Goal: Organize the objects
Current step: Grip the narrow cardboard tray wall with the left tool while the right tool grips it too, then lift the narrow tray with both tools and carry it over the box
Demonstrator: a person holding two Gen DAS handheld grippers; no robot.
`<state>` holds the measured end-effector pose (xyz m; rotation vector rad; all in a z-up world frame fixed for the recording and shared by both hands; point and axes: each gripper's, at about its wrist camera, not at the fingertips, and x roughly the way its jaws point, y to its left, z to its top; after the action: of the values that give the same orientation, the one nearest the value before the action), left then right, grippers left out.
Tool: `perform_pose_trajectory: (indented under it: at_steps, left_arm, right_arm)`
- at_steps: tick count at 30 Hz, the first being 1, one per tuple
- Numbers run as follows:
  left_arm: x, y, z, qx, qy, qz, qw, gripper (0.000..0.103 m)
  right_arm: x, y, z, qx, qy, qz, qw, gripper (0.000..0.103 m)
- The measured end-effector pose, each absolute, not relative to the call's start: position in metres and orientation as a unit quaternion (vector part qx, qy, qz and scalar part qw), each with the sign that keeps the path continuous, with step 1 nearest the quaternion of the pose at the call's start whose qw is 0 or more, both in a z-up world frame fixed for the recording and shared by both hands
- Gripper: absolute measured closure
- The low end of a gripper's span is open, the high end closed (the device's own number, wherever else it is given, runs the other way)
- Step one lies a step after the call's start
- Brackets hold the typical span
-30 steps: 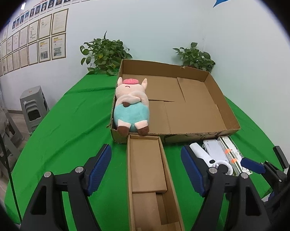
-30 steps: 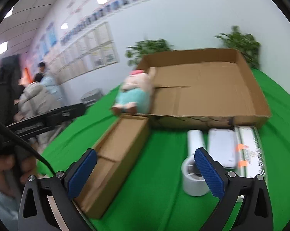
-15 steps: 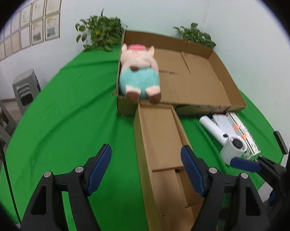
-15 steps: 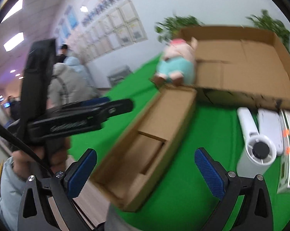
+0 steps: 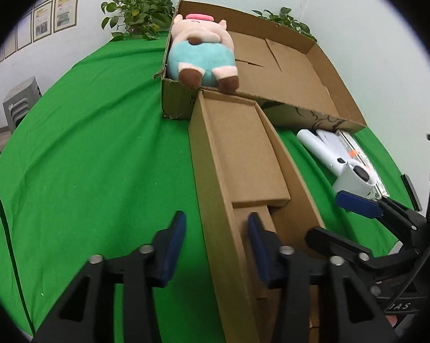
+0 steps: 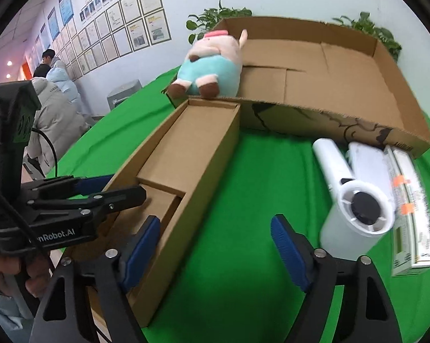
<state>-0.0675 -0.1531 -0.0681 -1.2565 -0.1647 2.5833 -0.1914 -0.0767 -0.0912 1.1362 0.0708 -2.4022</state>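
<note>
Left wrist view: looking forward and steeply down along its gripper's fingers, sitting close over the long narrow carton point(image 5: 238, 177).
Right wrist view: looking down from the carton's right, facing the green tablecloth point(image 6: 243, 200), equally close.
Shared: both are taking in the carton, the wide shallow box point(image 5: 286, 65), the plush pig point(image 6: 212, 65) and the white roll point(image 6: 355, 200).

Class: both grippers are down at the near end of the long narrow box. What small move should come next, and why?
Probably close both grippers on the box walls. The left gripper straddles the left wall of the long narrow box, the right gripper the right wall; both have been closing, but neither looks clamped yet, so lifting now would slip.
</note>
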Motion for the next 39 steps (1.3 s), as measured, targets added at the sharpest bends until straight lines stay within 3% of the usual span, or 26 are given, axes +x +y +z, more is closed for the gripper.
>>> perform_pose_trajectory:
  at_steps: [2, 6, 9, 12, 15, 39]
  left_arm:
    - [-0.067, -0.154, -0.069, -0.431, -0.059, 0.890, 0.135, 0.070]
    - [-0.070, -0.153, -0.068, -0.434, -0.068, 0.887, 0.144, 0.080]
    - [-0.070, -0.150, -0.068, -0.437, -0.065, 0.887, 0.137, 0.081]
    - [-0.070, -0.150, -0.068, -0.440, -0.072, 0.885, 0.135, 0.081]
    - [-0.068, -0.145, -0.068, -0.443, -0.067, 0.884, 0.131, 0.082]
    - [-0.041, -0.081, -0.048, -0.438, -0.023, 0.892, 0.107, 0.082]
  right_arm:
    - [-0.195, -0.084, -0.095, 0.427, 0.025, -0.870, 0.245, 0.036]
    - [-0.201, -0.095, -0.101, 0.445, 0.025, -0.862, 0.242, 0.041]
    - [-0.205, -0.100, -0.105, 0.459, 0.011, -0.856, 0.238, 0.048]
    - [-0.206, -0.103, -0.104, 0.467, -0.006, -0.850, 0.243, 0.059]
    - [-0.201, -0.109, -0.102, 0.466, -0.015, -0.847, 0.254, 0.079]
    - [-0.169, -0.045, -0.093, 0.437, -0.057, -0.867, 0.231, 0.088]
